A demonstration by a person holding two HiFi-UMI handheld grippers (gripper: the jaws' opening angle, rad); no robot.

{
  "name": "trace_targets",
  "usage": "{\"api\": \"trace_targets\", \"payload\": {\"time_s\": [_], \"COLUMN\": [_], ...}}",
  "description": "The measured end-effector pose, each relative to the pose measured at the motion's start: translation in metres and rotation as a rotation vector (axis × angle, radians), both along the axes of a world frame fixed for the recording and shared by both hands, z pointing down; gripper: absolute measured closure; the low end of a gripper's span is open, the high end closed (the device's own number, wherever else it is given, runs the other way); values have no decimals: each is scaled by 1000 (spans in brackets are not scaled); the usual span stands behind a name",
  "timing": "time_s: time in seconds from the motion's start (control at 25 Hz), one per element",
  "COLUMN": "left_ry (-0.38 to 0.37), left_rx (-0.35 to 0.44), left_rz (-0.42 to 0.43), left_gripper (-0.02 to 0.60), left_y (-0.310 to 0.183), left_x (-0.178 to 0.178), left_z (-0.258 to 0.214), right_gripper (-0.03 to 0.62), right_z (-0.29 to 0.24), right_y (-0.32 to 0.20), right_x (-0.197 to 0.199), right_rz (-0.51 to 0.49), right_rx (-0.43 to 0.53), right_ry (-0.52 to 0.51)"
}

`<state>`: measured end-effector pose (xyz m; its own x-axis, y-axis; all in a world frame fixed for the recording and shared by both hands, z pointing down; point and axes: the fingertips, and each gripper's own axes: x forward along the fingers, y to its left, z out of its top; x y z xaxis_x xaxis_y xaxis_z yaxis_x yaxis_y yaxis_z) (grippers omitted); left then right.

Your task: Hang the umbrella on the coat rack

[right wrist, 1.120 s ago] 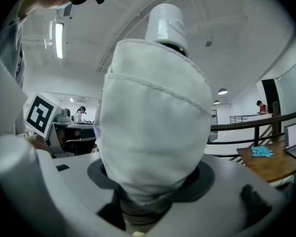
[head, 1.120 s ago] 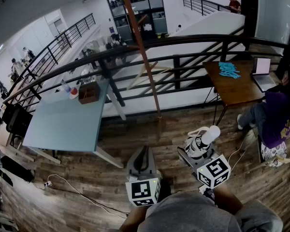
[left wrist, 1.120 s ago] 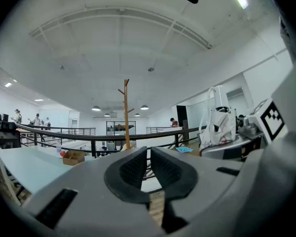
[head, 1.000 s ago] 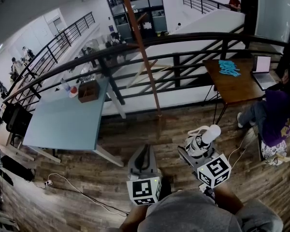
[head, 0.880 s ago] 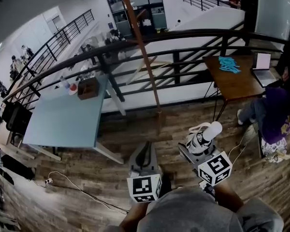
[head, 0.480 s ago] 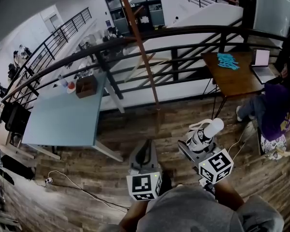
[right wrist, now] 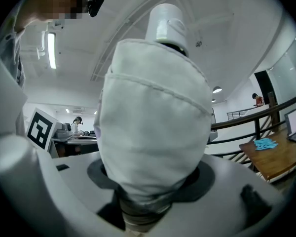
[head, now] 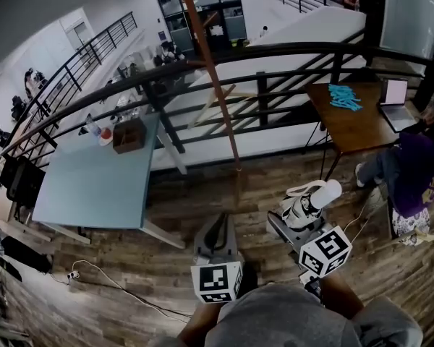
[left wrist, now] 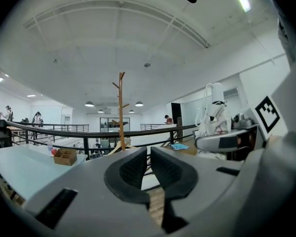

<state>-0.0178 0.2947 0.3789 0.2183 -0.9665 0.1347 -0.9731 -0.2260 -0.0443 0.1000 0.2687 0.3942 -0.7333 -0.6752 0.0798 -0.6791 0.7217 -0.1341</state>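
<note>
The folded white umbrella (head: 312,199) sits in my right gripper (head: 295,219), whose jaws are shut on its lower body, its white cap pointing up and to the right. In the right gripper view the umbrella (right wrist: 155,127) fills the middle above that gripper (right wrist: 155,201). My left gripper (head: 217,226) is beside it on the left, shut and holding nothing; its dark pads (left wrist: 133,169) nearly touch. The brown wooden coat rack (head: 211,71) stands ahead by the railing, and it shows as a thin branched coat rack (left wrist: 121,112) in the left gripper view.
A black railing (head: 275,85) runs across behind the rack. A light blue table (head: 94,183) with a brown box (head: 130,137) stands left. A wooden desk (head: 354,125) with a laptop (head: 396,96) and a seated person (head: 412,165) are right. A cable (head: 116,288) lies on the floor.
My right gripper with the umbrella has drifted a little to the right and up in the head view. The left gripper has shifted only slightly. Both grips are unchanged.
</note>
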Motion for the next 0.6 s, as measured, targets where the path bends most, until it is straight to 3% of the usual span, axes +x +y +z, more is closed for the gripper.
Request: {"api": "trace_targets", "payload": {"time_s": [0.28,0.6], "left_ry": [-13,-4], "left_rx": [13,-5], "left_rz": [21,21], "left_gripper": [548,549], "left_y": [-53,-117], "left_x": [-12,-35], "left_z": [-6,-4], "right_gripper": [324,324], "right_z": [-5,-6], "right_y": [-51,-116], "right_x": [-17,-42], "right_rz": [27,16], "right_rx": [-9,-34], "right_ry": [43,9]}}
